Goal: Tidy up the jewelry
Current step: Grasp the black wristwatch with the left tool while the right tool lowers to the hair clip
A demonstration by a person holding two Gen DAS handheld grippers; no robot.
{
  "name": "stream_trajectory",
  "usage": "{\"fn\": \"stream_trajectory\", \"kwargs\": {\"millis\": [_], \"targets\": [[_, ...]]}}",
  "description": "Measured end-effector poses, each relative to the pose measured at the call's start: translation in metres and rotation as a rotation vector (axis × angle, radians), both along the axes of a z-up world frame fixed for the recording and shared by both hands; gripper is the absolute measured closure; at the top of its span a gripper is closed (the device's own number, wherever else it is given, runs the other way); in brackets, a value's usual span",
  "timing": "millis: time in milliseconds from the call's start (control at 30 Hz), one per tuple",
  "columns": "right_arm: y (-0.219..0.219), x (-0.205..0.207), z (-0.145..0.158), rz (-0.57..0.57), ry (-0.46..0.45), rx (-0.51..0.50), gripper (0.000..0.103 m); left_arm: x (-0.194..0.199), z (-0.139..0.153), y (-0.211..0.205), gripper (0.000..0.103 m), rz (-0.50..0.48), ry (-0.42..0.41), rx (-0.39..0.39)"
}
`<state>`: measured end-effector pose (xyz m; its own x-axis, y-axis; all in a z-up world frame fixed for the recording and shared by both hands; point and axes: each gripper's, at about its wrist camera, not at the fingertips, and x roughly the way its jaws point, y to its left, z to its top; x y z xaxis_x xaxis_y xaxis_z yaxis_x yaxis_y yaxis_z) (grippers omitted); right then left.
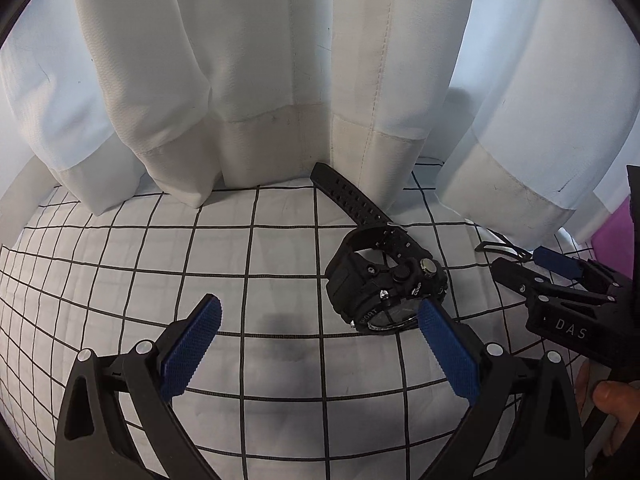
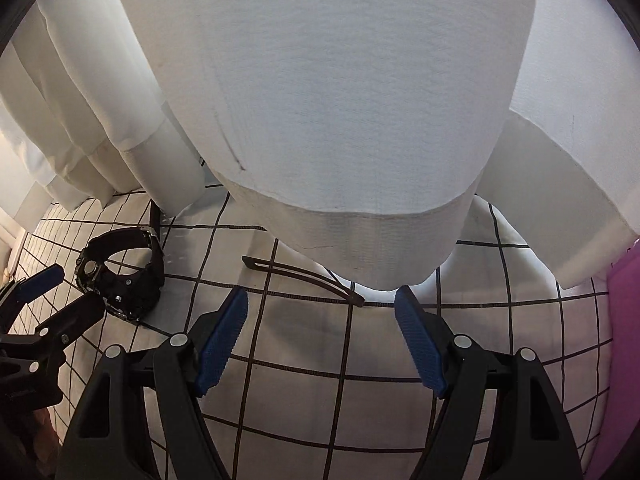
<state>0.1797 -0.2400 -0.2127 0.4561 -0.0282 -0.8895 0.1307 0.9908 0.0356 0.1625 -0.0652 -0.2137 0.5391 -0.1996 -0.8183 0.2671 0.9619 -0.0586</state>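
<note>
A black sport watch (image 1: 384, 280) lies on the white cloth with a black grid (image 1: 240, 248), its strap stretching back toward the curtain; it also shows in the right wrist view (image 2: 120, 272) at the left. My left gripper (image 1: 320, 320) is open and empty, its right fingertip (image 1: 436, 316) just in front of the watch face. A thin dark hair clip (image 2: 304, 278) lies on the cloth just ahead of my right gripper (image 2: 320, 300), which is open and empty. The clip also shows in the left wrist view (image 1: 500, 249).
White curtains (image 1: 280, 80) hang down onto the back of the cloth, close over the right gripper (image 2: 340, 100). A pink object (image 2: 624, 340) stands at the far right. The right gripper body (image 1: 568, 300) is at the right of the left wrist view.
</note>
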Motion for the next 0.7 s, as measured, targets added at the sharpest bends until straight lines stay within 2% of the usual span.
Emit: {"fn": "stream_trajectory", "kwargs": {"millis": [133, 367, 600, 700], "targets": [[0.012, 0.008, -0.006, 0.059, 0.009, -0.070, 0.023, 0.006, -0.008, -0.006, 0.005, -0.011, 0.013, -0.007], [0.019, 0.014, -0.016, 0.058, -0.006, -0.065, 0.015, 0.021, -0.024, -0.011, 0.005, -0.011, 0.060, -0.076], [0.027, 0.016, -0.028, 0.066, -0.014, -0.066, 0.011, 0.042, -0.024, -0.019, 0.006, -0.039, 0.056, -0.135], [0.029, 0.018, -0.031, 0.066, -0.013, -0.066, 0.010, 0.052, -0.022, -0.027, 0.006, -0.043, 0.054, -0.134]]}}
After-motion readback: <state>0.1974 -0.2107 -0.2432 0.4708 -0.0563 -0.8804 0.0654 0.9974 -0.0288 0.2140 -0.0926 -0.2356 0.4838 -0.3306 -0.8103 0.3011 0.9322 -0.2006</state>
